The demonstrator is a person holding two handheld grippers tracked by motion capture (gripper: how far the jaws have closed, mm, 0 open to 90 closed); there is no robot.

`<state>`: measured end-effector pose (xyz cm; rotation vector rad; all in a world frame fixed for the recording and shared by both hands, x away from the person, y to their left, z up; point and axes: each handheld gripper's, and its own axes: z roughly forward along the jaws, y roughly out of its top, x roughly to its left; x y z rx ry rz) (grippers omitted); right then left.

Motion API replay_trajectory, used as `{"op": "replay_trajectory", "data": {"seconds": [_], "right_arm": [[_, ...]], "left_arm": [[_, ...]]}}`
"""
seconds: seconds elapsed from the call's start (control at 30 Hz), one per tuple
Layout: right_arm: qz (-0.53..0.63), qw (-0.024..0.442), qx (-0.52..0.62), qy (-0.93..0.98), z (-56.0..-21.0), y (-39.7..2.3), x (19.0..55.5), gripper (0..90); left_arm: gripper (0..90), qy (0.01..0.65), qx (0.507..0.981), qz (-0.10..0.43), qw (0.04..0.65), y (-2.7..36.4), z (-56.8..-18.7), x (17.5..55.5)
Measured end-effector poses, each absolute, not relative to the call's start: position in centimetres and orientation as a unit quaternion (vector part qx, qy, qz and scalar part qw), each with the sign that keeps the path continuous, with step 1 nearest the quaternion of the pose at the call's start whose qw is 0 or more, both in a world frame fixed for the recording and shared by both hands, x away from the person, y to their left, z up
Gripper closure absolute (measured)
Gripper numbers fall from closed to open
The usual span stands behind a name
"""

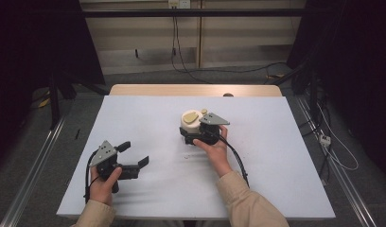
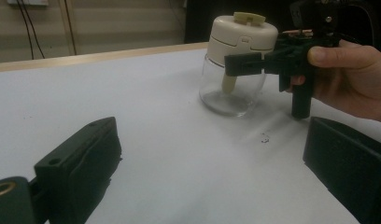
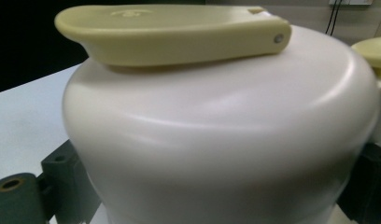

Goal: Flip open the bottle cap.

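Observation:
A glass jar (image 1: 191, 124) with a cream lid stands near the middle of the white table (image 1: 134, 113). A pale yellow flip tab (image 3: 170, 35) lies on the lid (image 3: 216, 140). My right gripper (image 1: 187, 132) is shut on the jar, its jaws on either side of the lid. In the left gripper view one black finger (image 2: 244, 64) crosses the jar (image 2: 235, 84) just below the lid. My left gripper (image 1: 135, 152) rests low at the table's front left, open, with nothing between its jaws (image 2: 212, 163); it points toward the jar.
A wooden table edge (image 1: 191, 90) shows beyond the white sheet at the back. A small dark mark (image 2: 264, 137) lies on the sheet in front of the jar. Cables (image 1: 181, 61) run over the floor behind the table.

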<state>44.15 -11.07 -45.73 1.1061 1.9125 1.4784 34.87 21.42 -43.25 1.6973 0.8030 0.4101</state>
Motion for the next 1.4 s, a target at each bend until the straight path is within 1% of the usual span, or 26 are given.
{"op": "replay_trajectory", "data": {"seconds": [0.5,0.93,1.23,1.4], "right_arm": [[0.540,0.238,0.404,0.699,-45.8,-11.1,44.2,6.6],[0.539,0.239,0.405,0.699,-45.7,-11.1,44.2,6.6],[0.539,0.238,0.404,0.700,-45.8,-11.1,44.2,6.5],[0.540,0.238,0.403,0.700,-45.8,-11.1,44.2,6.5]], "left_arm": [[3.7,0.345,0.717,0.171,0.580,20.2,-42.1,35.9],[3.8,0.349,0.725,0.154,0.574,18.8,-41.6,36.7],[2.6,0.351,0.712,0.116,0.597,17.3,-41.3,37.6],[2.4,0.345,0.721,0.122,0.589,16.5,-41.1,38.0]]}}
